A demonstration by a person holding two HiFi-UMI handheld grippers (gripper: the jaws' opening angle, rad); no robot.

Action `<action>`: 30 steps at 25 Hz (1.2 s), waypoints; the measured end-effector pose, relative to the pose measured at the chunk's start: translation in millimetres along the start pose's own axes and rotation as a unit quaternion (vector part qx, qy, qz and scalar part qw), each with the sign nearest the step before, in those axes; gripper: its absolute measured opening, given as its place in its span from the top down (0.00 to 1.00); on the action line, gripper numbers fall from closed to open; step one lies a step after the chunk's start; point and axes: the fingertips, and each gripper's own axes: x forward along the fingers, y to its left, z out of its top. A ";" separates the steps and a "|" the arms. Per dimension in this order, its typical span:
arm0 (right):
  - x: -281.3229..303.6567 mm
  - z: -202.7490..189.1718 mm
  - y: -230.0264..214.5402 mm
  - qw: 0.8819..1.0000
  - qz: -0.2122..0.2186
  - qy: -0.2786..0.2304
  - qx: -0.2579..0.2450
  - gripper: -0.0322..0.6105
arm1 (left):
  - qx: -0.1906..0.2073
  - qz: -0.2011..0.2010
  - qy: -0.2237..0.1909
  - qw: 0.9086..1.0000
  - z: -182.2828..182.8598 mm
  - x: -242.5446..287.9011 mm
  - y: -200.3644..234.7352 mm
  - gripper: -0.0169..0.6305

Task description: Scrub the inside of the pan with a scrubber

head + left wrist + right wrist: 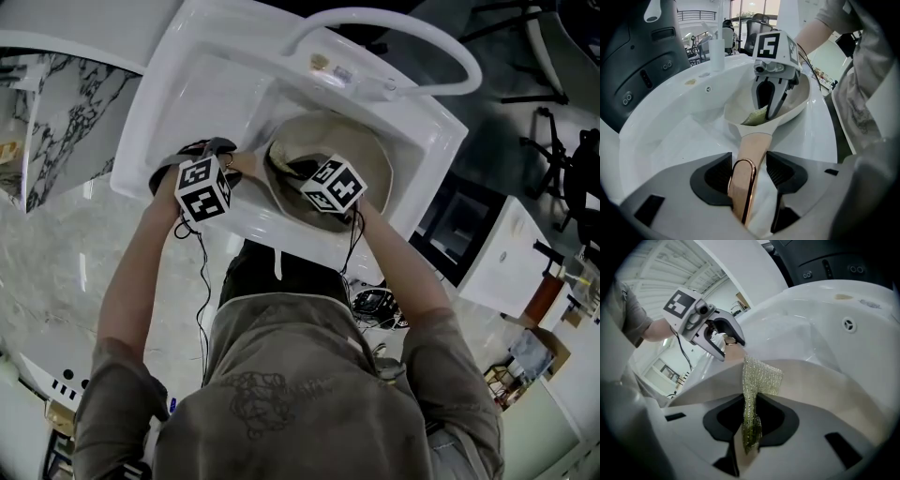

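A cream pan (370,155) rests inside the white sink (187,89). Its copper-pink handle (750,157) runs toward the left gripper (749,178), which is shut on it. The pan bowl (797,96) tilts in the basin. The right gripper (750,423) is shut on a glittery green scrubber (757,378) that lies against the pan's inner wall (820,380). In the head view the left gripper (225,169) sits at the sink's left rim and the right gripper (328,187) is over the pan. The scrubber (757,116) also shows under the right gripper's fingers in the left gripper view.
A white curved faucet (394,37) arches over the back of the sink. A drain overflow hole (848,324) shows on the basin wall. Marble counter (56,272) surrounds the sink at left. Cables hang from both grippers.
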 end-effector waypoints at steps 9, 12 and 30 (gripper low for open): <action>-41.0 -21.4 51.3 0.975 0.214 0.063 -0.011 0.84 | -0.001 0.001 0.000 1.000 -0.2 0.2 -0.5 0.62; -57.9 -26.9 63.7 0.959 0.269 0.089 0.023 0.84 | -0.002 0.000 0.001 1.000 -0.6 0.1 -0.4 0.62; -119.6 18.1 -36.2 0.995 -0.034 -0.041 -0.088 0.84 | -0.001 0.001 0.001 1.000 -0.4 0.7 -1.6 0.62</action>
